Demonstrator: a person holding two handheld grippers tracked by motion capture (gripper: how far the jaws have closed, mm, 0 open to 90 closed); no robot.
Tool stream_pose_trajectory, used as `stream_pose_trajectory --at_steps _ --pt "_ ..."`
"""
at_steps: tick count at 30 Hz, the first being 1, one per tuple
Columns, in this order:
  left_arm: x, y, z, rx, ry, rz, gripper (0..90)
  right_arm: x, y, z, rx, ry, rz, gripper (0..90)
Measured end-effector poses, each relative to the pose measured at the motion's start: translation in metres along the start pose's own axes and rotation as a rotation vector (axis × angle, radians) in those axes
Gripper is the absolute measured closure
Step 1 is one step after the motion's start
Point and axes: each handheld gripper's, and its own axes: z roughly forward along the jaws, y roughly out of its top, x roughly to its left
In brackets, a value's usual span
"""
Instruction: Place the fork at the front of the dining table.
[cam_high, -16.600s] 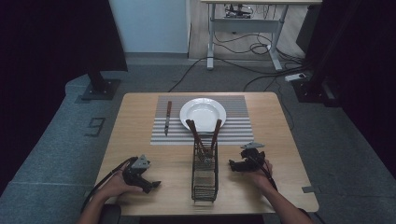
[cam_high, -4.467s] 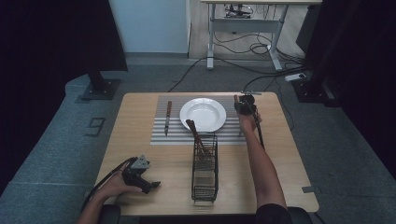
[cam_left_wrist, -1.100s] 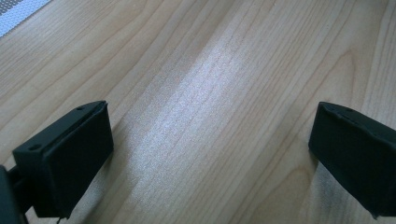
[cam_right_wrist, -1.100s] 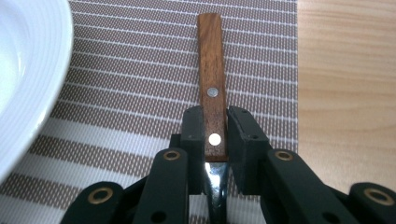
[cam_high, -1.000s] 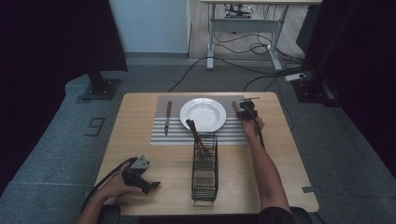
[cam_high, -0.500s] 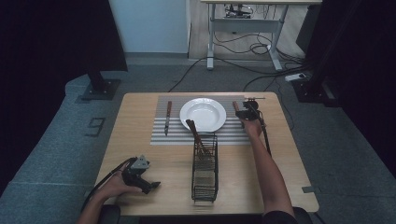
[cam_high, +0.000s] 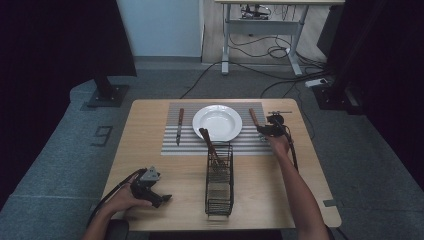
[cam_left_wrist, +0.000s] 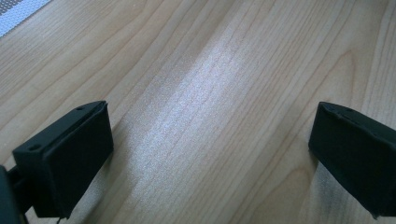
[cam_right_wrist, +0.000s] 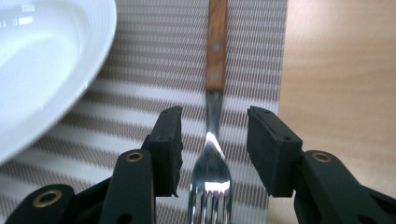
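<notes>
Right gripper view: fork (cam_right_wrist: 212, 140) lies flat on striped placemat (cam_right_wrist: 154, 107), just right of white plate (cam_right_wrist: 42, 65). Right gripper (cam_right_wrist: 214, 149) straddles the fork's neck; jaws have just been opening, pads clear of it. Left gripper (cam_left_wrist: 210, 154) rests on bare desk (cam_left_wrist: 210, 70), jaws wide, empty.

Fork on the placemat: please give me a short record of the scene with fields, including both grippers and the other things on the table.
fork: wooden handle, lies flat on the striped placemat, right of the white plate; fork
right gripper: jaws have just been opening, fork between them, pads not pressing on it
left gripper: open over bare wooden table, nothing between the jaws
knife: on the placemat, left of the plate
wire basket: near the plate's front, holds a wooden-handled utensil
</notes>
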Motion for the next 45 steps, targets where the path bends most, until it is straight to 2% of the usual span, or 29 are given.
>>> stream_pose_trajectory --at_steps 5,7,9,13,15,45 --pt "0.000 0.000 0.000 0.000 -0.001 0.000 0.0 -0.001 -0.009 -0.001 0.005 0.002 -0.004 55.8" --pt "0.000 0.000 0.000 -0.001 -0.001 0.000 0.0 0.000 -0.012 0.000 0.037 0.006 -0.016 55.6" --pt "0.000 0.000 0.000 0.000 0.000 0.000 0.0 0.002 -0.015 0.001 0.043 0.012 -0.020 55.9" --pt "0.000 0.000 0.000 -0.001 0.000 0.000 0.0 0.004 -0.018 0.002 0.036 0.017 -0.028 56.4" --pt "0.000 0.000 0.000 0.000 0.000 -0.001 0.0 0.005 -0.019 0.002 0.036 0.028 -0.017 56.4" --pt "-0.001 -0.001 -0.001 0.000 0.000 -0.001 0.0 0.007 -0.021 0.001 0.031 0.047 -0.015 56.0"
